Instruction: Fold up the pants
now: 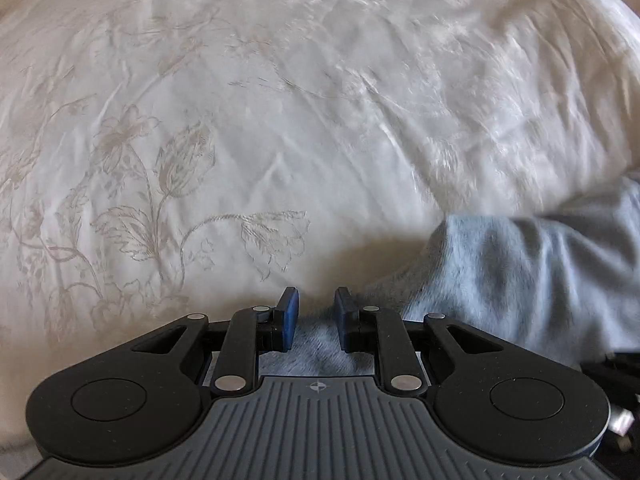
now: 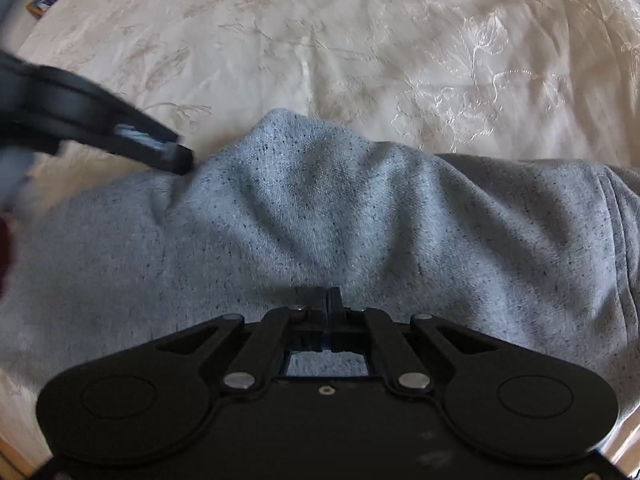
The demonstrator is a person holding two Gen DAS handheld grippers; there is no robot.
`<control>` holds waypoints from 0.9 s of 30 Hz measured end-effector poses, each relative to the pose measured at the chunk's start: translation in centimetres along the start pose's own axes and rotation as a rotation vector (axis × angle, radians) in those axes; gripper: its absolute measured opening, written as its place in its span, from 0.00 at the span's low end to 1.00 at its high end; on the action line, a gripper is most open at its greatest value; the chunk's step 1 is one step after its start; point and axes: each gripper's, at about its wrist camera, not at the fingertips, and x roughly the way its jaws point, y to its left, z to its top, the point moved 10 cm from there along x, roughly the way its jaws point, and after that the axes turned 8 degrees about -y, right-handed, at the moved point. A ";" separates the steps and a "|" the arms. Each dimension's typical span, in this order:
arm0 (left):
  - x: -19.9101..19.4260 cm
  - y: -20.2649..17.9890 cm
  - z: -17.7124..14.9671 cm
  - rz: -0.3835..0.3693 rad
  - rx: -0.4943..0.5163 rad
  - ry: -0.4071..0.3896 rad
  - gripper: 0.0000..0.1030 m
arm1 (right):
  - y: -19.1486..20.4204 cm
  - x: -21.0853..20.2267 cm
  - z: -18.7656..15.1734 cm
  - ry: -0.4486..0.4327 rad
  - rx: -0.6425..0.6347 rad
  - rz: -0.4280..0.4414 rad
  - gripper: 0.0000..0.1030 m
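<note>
Grey speckled sweatpants [image 2: 320,216] lie bunched on a white bedspread [image 2: 360,40] embroidered with flowers. In the right wrist view the pants fill the middle and lower field from 9 to 3 o'clock, with one hump rising toward 12.

Right gripper [image 2: 328,300]: jaws fully together, tips down against the grey fabric. Whether any cloth is pinched between them I cannot tell.

Left gripper [image 1: 316,312]: jaws at a narrow gap, blue pads [image 1: 289,316] apart. Grey fabric shows beneath and behind the gap; a grip cannot be confirmed. In its own view the pants sit at 4 o'clock, the bedspread elsewhere.

In the right wrist view the left gripper, blurred, enters from 9 o'clock, its tip at the pants' upper left edge.
</note>
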 end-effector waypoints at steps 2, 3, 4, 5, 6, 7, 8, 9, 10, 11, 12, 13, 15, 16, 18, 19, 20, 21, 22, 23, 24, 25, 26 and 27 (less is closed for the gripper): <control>-0.8 0.1 0.5 -0.020 -0.050 -0.043 0.19 | -0.5 -1.2 0.9 -0.044 -0.001 0.005 0.04; -1.1 0.4 0.7 -0.012 -0.061 -0.062 0.19 | -0.7 -1.9 1.8 -0.079 0.003 0.013 0.10; -1.0 0.7 0.6 0.003 -0.067 -0.057 0.19 | -1.0 -2.5 2.8 -0.117 0.011 0.016 0.15; -0.5 0.8 0.1 -0.004 -0.072 -0.024 0.19 | -1.2 -2.9 3.8 -0.147 0.018 0.019 0.29; 0.3 0.4 -1.0 -0.053 -0.075 0.036 0.19 | -1.3 -3.0 4.9 -0.172 0.020 0.030 0.40; 0.9 0.0 -2.3 -0.093 -0.071 0.087 0.19 | -1.3 -2.8 5.7 -0.185 0.017 0.042 0.41; 1.3 -0.3 -3.1 -0.105 -0.050 0.112 0.19 | -1.1 -2.4 6.6 -0.191 0.009 0.049 0.41; 1.3 -0.6 -3.8 -0.105 -0.016 0.111 0.19 | -0.9 -1.7 7.3 -0.181 -0.002 0.057 0.44; 1.1 -0.8 -4.1 -0.101 0.011 0.089 0.19 | -0.5 -0.8 7.8 -0.155 -0.014 0.075 0.45; 1.0 -0.9 -4.1 -0.095 0.015 0.079 0.19 | -0.1 0.0 8.3 -0.134 -0.021 0.088 0.47; 1.0 -0.9 -4.2 -0.091 0.000 0.079 0.19 | 0.3 0.8 8.6 -0.116 -0.029 0.101 0.48; 1.0 -0.8 -4.2 -0.089 -0.022 0.078 0.19 | 0.8 1.4 8.8 -0.104 -0.039 0.113 0.49; 1.1 -0.6 -4.3 -0.090 -0.051 0.076 0.19 | 2.0 2.8 8.8 -0.065 -0.079 0.115 0.55; 1.1 -0.5 -4.3 -0.093 -0.055 0.073 0.19 | 2.4 3.2 8.8 -0.051 -0.096 0.103 0.56; 0.7 -0.1 -4.6 -0.108 -0.054 0.067 0.19 | 2.6 4.1 8.1 -0.005 -0.128 0.065 0.40; 0.5 0.1 -4.5 -0.119 -0.054 0.064 0.19 | 2.5 4.4 7.5 0.024 -0.141 0.051 0.18; 0.1 0.1 -4.0 -0.129 -0.058 0.060 0.19 | 2.6 4.2 6.8 0.041 -0.138 0.054 0.02; -0.2 0.5 -3.7 -0.136 -0.071 0.054 0.19 | 2.4 3.8 6.3 0.045 -0.109 0.073 0.01; -0.8 0.9 -3.2 -0.146 -0.098 0.041 0.19 | 2.1 3.0 5.9 0.028 -0.085 0.083 0.01; -1.5 1.5 -2.5 -0.165 -0.135 0.017 0.19 | 1.8 2.3 5.5 0.009 -0.084 0.080 0.01; -2.1 1.8 -1.8 -0.179 -0.161 -0.001 0.19 | 1.5 1.5 5.1 -0.011 -0.086 0.075 0.01; -2.5 2.2 -1.1 -0.187 -0.180 -0.017 0.19 | 1.3 0.7 4.6 -0.024 -0.083 0.073 0.01; -2.8 2.5 -0.5 -0.181 -0.183 -0.029 0.19 | 1.2 0.2 4.0 -0.030 -0.076 0.073 0.01; -2.6 2.5 0.1 -0.173 -0.178 -0.034 0.19 | 1.2 -0.1 3.6 -0.028 -0.072 0.075 0.01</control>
